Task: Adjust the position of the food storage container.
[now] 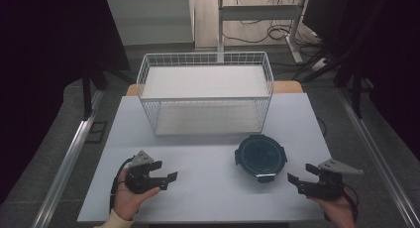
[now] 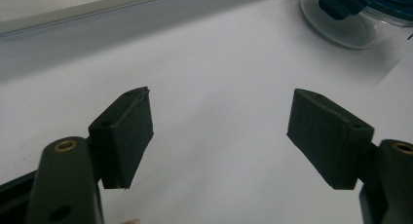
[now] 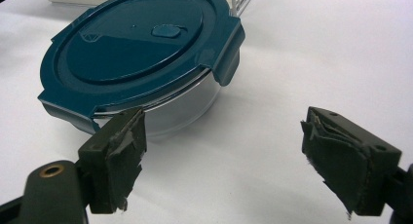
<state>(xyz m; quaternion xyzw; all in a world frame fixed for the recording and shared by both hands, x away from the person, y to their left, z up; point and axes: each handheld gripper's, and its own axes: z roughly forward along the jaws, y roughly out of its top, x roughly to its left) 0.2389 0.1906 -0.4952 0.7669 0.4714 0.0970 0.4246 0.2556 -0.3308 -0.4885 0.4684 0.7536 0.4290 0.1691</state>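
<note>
A round clear container with a dark blue clip-on lid (image 1: 261,157) (image 3: 139,58) stands on the white table, right of centre; its edge shows in the left gripper view (image 2: 355,14) at the top right. My right gripper (image 1: 298,181) (image 3: 221,160) is held low just right of the container, jaws open and empty, the left pad close to the container's wall. My left gripper (image 1: 167,178) (image 2: 219,136) rests in a hand at the front left, pointing right toward the container, jaws apart with nothing between them.
A white two-tier wire basket rack (image 1: 205,96) stands at the back of the table (image 1: 213,198). Black curtains hang on both sides. Metal rails run along the floor left and right; a desk frame and cables lie behind.
</note>
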